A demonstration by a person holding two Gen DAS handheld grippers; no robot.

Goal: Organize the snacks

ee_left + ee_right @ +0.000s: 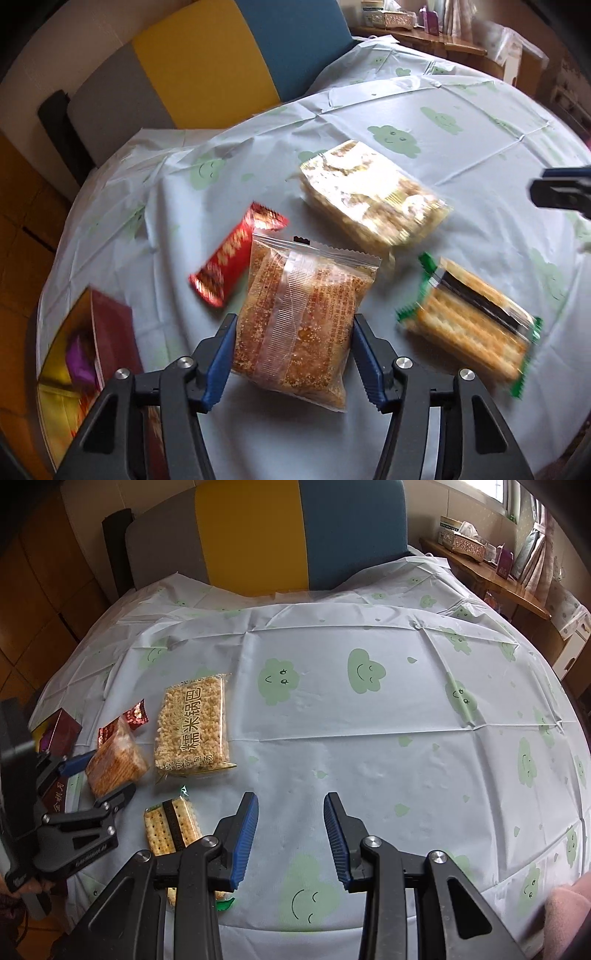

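The left tool [291, 354] clamps the brown snack bag [303, 317], probably for sorting, while the right tool [290, 840] at three o'clock waits half-open, empty.

The right claw [290, 840] hangs with jaws apart above a cloud-print surface [369, 720]. At left, the left claw [105, 775] straddles an orange snack packet [114, 762] beside a rice-cracker pack [194, 725] and a biscuit pack [171, 825].
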